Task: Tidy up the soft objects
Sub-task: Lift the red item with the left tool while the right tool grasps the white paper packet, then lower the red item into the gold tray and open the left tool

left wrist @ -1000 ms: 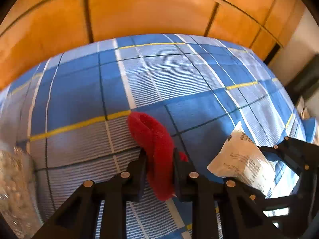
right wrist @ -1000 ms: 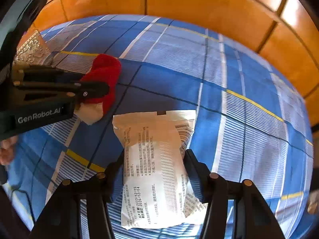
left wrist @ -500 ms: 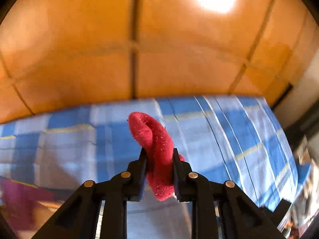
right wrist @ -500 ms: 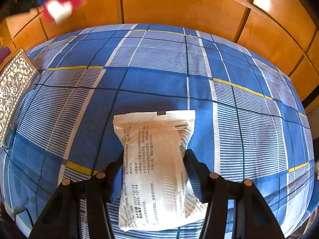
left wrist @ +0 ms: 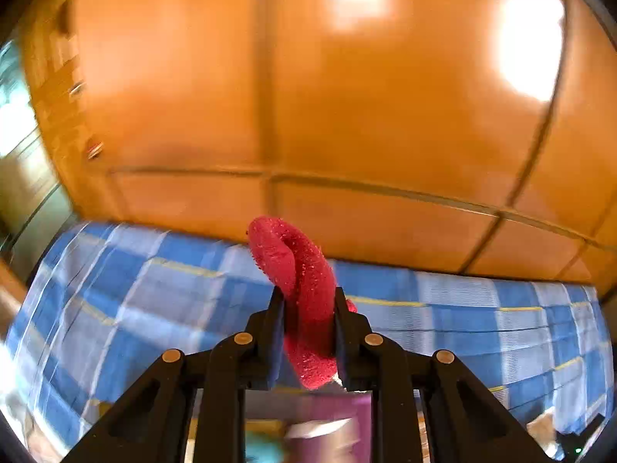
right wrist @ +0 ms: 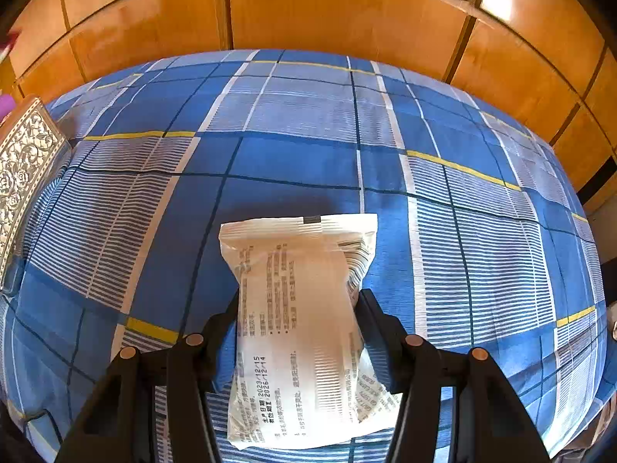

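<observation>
In the left wrist view my left gripper (left wrist: 308, 301) is shut on a red fuzzy soft piece (left wrist: 304, 293), which curls up above the fingertips and hangs down between the fingers, well above the blue plaid bedspread (left wrist: 135, 308). In the right wrist view my right gripper (right wrist: 299, 301) is shut on a white printed soft packet (right wrist: 300, 308), its fingers pinching the packet's waist just over the bedspread (right wrist: 289, 146). The packet's lower end hangs back toward the camera.
Orange wooden panels (right wrist: 327, 7) rise behind the bed. A silver embossed box (right wrist: 23, 162) lies at the bed's left edge. Something purple (left wrist: 327, 416), blurred, shows under the left gripper. A sliver of red (right wrist: 11, 38) sits at the far upper left.
The left gripper has risen off the bedspread and swung left with the red piece, leaving the right wrist view. The right gripper and its packet have stayed put.
</observation>
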Demonstrator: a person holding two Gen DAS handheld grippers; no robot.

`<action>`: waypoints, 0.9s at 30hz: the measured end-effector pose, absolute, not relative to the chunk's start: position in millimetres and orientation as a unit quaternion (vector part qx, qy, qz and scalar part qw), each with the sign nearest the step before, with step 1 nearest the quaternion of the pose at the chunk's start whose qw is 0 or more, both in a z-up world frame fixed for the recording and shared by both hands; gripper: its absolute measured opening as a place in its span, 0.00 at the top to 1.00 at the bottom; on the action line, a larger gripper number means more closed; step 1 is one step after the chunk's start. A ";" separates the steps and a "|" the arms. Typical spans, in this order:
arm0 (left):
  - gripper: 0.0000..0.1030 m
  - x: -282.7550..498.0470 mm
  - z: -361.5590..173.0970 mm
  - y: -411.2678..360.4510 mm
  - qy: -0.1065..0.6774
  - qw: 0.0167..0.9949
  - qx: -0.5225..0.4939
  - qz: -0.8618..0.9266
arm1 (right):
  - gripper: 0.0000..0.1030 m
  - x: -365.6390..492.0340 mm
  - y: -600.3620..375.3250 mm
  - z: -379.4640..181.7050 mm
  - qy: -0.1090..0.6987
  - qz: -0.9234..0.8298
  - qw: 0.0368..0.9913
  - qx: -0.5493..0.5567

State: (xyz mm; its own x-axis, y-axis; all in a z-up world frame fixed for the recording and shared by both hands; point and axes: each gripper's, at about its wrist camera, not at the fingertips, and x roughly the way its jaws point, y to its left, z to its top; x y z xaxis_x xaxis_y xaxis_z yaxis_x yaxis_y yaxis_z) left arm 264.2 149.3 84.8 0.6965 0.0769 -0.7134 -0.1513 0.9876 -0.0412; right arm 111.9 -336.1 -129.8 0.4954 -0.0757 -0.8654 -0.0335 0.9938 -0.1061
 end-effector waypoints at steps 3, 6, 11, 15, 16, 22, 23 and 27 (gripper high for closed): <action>0.79 237.8 73.4 201.9 0.391 0.913 -0.068 0.091 | 0.45 109.6 -335.2 -130.2 0.495 -0.021 0.867 -0.051; 0.79 204.2 59.3 239.0 0.392 0.909 -0.090 0.111 | 0.45 108.6 -334.5 -130.4 0.489 -0.032 0.870 -0.044; 0.79 146.6 34.3 273.2 0.385 0.906 -0.128 0.123 | 0.45 104.9 -332.6 -131.0 0.478 -0.056 0.876 -0.034; 0.79 93.7 8.7 287.6 0.385 0.902 -0.147 0.130 | 0.45 101.8 -330.8 -132.1 0.467 -0.073 0.881 -0.024; 0.79 87.2 2.3 290.2 0.387 0.900 -0.150 0.131 | 0.45 100.6 -329.9 -132.5 0.463 -0.078 0.883 -0.023; 0.78 47.5 -36.2 300.6 0.410 0.887 -0.152 0.145 | 0.46 94.9 -324.9 -134.6 0.439 -0.101 0.892 -0.021; 0.78 44.6 -41.8 301.3 0.415 0.885 -0.151 0.147 | 0.46 93.9 -324.4 -135.1 0.435 -0.103 0.894 -0.022; 0.78 46.2 -64.2 303.9 0.437 0.875 -0.142 0.153 | 0.46 90.6 -322.1 -136.1 0.423 -0.111 0.899 -0.024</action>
State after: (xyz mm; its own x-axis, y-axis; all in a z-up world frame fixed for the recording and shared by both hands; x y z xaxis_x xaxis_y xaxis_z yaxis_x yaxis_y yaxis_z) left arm 46.2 303.9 -64.2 0.5719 0.1435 -0.8077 -0.3921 0.9126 -0.1155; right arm 90.6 -322.1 -136.1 0.6167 -0.2199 -0.7559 0.1792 0.9742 -0.1372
